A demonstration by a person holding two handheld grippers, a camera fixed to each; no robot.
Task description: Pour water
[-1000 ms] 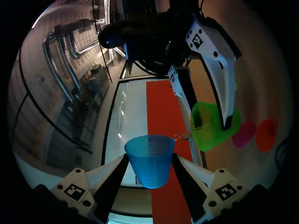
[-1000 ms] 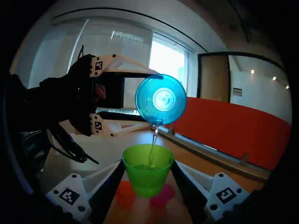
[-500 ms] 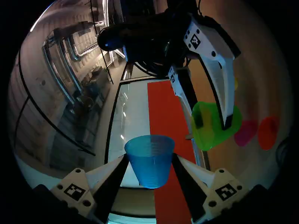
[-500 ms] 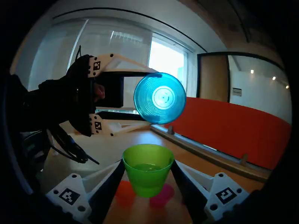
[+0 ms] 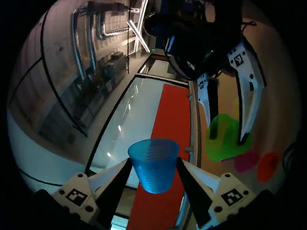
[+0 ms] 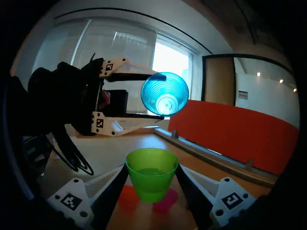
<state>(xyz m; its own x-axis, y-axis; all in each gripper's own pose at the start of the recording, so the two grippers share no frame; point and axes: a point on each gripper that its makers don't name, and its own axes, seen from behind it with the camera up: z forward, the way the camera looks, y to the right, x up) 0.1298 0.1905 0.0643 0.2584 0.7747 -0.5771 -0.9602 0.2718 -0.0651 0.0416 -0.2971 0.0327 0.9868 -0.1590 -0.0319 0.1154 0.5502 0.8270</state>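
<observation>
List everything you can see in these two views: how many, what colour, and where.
blue cup: one, blue, tipped, higher than the green cup
green cup: one, green, upright, a little water inside
pink disc: one, pink, on the table below the green cup
orange disc: one, orange, beside the pink disc
table: one, light wood
partition: one, red, along the table's far edge
window: one, bright, behind
gloved hand: one, black, holding the left gripper
left gripper: white, shut on the blue cup
right gripper: white, shut on the green cup
</observation>
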